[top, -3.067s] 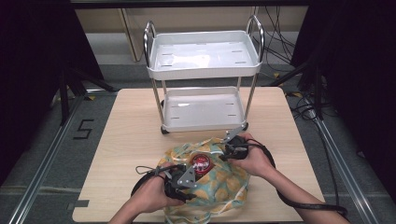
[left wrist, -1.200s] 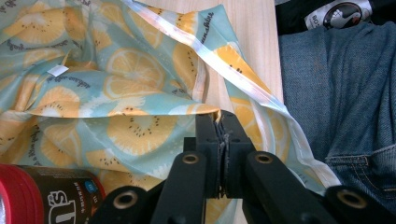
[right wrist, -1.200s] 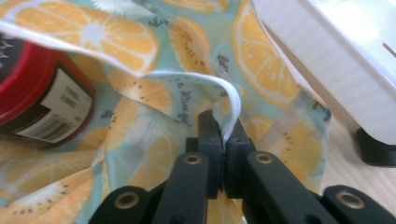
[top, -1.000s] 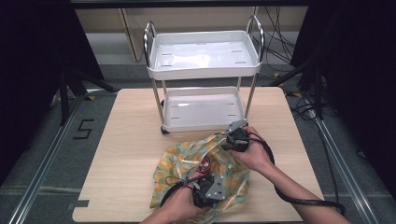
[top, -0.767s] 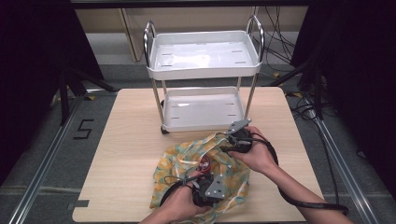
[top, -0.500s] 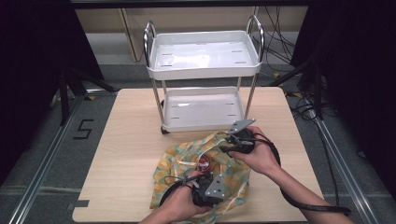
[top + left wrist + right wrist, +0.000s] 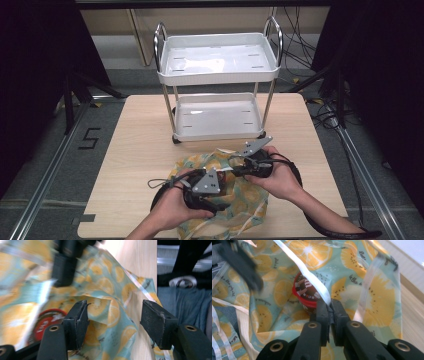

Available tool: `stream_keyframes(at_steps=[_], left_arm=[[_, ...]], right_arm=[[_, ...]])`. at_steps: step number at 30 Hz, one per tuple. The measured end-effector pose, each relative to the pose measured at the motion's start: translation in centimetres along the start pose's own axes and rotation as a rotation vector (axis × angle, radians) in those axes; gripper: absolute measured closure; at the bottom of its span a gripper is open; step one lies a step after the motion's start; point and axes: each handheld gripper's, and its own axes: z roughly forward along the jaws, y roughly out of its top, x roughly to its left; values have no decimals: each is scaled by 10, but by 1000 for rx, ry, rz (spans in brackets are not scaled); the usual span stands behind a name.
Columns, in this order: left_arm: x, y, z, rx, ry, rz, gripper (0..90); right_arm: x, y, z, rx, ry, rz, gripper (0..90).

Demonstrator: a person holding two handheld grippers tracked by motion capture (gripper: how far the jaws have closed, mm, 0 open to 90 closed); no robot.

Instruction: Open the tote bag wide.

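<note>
A cloth bag [image 7: 246, 201] printed with orange slices lies crumpled on the wooden table [image 7: 130, 150]. Inside it stands a red-lidded can [image 7: 305, 293], which also shows in the left gripper view [image 7: 46, 321]. My right gripper [image 7: 329, 307] has just closed and is shut on the bag's rim beside a white strap [image 7: 312, 277]. In the high view it [image 7: 235, 169] sits at the bag's far right. My left gripper [image 7: 113, 312] has just been opening. Its jaws stand wide over a fabric fold and its pads press on nothing. In the high view it [image 7: 220, 204] hovers over the bag's near left.
A white two-shelf cart [image 7: 218, 75] with chrome handles stands on the table's far side, both its shelves bare. Black cables [image 7: 165, 184] trail from the grippers across the table's near part. Bare wood lies left and right of the bag.
The left gripper has opened, letting go of the bag, and has risen and shifted left. The right gripper has closed on the bag's rim and lifted it a little.
</note>
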Motion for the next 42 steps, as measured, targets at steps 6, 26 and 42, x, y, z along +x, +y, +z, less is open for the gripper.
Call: stream_keyframes(at_steps=[6,26,42], left_arm=[[21,-7,-15,-69,-17,-115,456],[73,-52,25,287,247,-120,768],[90,-59,38,276,280,-172,897]], right_arm=[[-7,3,4,12,-45,12,882],[-27,3,41,82,-125,-56,811],[-32,-1,43,102,-164,-70,757]])
